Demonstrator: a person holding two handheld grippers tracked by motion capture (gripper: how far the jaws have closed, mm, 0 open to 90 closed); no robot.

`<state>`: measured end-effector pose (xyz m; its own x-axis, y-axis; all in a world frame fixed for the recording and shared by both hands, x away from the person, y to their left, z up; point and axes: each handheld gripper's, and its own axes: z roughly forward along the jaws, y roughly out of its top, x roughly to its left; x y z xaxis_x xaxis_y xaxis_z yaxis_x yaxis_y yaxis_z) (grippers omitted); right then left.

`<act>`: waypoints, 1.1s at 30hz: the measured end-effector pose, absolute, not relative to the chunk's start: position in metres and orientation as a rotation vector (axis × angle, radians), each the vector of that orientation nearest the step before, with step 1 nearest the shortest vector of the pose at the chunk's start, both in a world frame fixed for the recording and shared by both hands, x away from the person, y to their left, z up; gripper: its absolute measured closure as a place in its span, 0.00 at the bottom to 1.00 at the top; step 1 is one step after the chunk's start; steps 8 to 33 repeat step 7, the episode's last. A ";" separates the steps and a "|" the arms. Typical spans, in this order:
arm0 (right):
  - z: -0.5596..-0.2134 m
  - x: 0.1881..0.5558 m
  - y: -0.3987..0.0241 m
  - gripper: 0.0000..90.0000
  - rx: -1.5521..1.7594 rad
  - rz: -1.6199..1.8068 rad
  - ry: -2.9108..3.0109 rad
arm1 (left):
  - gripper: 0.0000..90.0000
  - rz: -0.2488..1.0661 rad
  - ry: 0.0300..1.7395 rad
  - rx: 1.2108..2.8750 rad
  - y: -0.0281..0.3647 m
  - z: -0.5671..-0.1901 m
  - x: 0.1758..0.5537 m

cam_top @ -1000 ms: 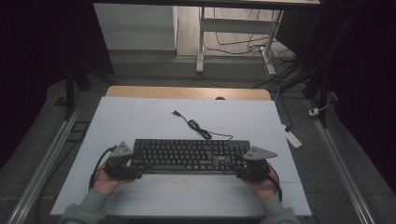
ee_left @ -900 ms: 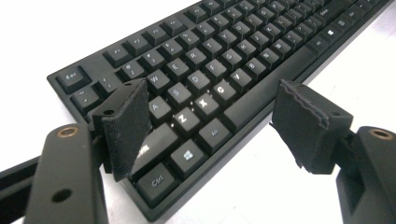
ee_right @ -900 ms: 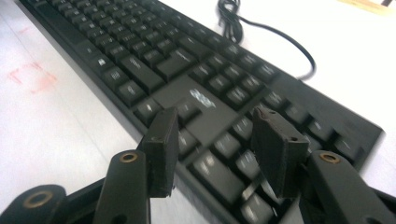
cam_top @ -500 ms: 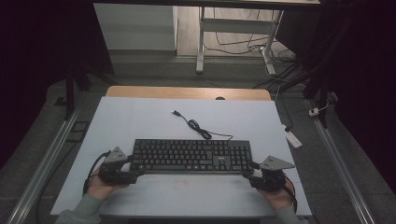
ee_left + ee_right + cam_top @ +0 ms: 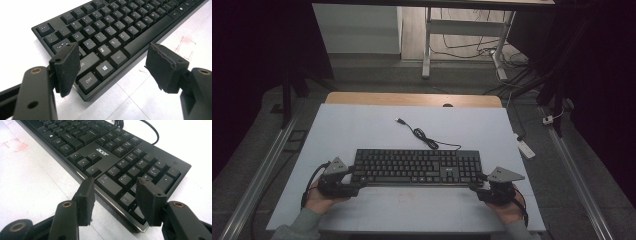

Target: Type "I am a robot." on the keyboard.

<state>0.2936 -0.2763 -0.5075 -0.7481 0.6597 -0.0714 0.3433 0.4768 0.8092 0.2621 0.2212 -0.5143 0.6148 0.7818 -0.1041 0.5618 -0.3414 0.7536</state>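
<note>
Lying flat on the white table (image 5: 362,125), black Acer keyboard (image 5: 417,167), long axis left-right, keys up, cable (image 5: 422,135) trailing away; left gripper (image 5: 343,181) spread wide at its near-left corner; right gripper (image 5: 486,192) parted around near-right corner, gripping nothing.

Dim, lamp-lit table from above; bright, washed-out close-ups from the two gripper cameras.

In the high view the room around is almost black while the white table (image 5: 362,130) is evenly lit, the picture soft and grainy. In the left gripper view the table surface blows out to pure white at upper left, the keyboard (image 5: 112,37) casts a dark shadow along its near edge, and key legends read sharply. In the right gripper view the jaws look slightly soft, and the far keys blur.
</note>
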 end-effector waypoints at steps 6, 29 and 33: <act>-0.508 0.294 -0.276 0.55 0.831 1.156 2.356 | 0.31 0.353 1.056 2.043 0.222 -0.514 0.262; -0.508 0.294 -0.276 0.55 0.829 1.158 2.354 | 0.31 0.354 1.057 2.044 0.222 -0.514 0.262; -0.508 0.294 -0.276 0.55 0.829 1.158 2.354 | 0.31 0.354 1.057 2.044 0.222 -0.514 0.262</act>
